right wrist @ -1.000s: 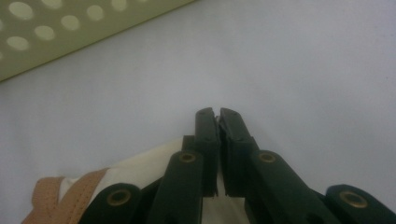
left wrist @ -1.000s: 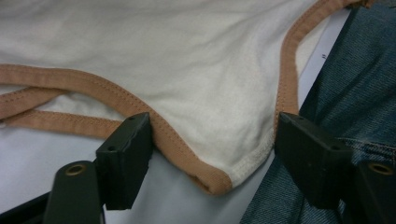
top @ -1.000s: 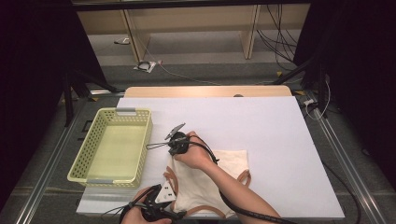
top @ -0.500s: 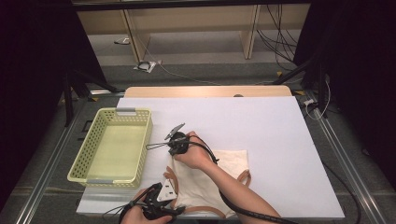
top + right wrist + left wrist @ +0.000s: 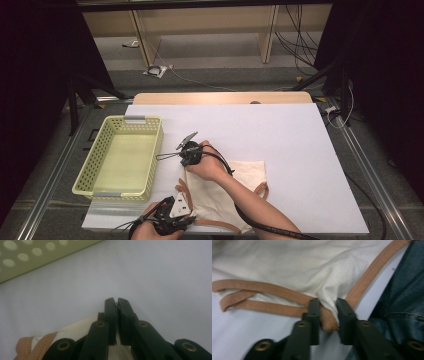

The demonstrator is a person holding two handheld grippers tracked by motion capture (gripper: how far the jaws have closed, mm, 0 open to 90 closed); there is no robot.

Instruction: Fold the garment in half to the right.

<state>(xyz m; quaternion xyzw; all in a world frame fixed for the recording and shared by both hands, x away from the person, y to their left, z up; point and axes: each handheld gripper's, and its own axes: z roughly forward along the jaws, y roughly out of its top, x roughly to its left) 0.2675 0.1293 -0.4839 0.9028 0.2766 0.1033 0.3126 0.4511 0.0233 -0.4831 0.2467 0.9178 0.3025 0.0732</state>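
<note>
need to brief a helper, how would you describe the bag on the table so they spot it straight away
On the white table, look at the near edge, just right of the yellow-green basket. There lies a flat cream cloth bag, with the left gripper and right gripper pinching it. Its tan straps and trim mark it out.

No legible text, label, brand, number or sign on any surface, a tiny dark mark on the white table cover possibly print, too blurred to read
</note>
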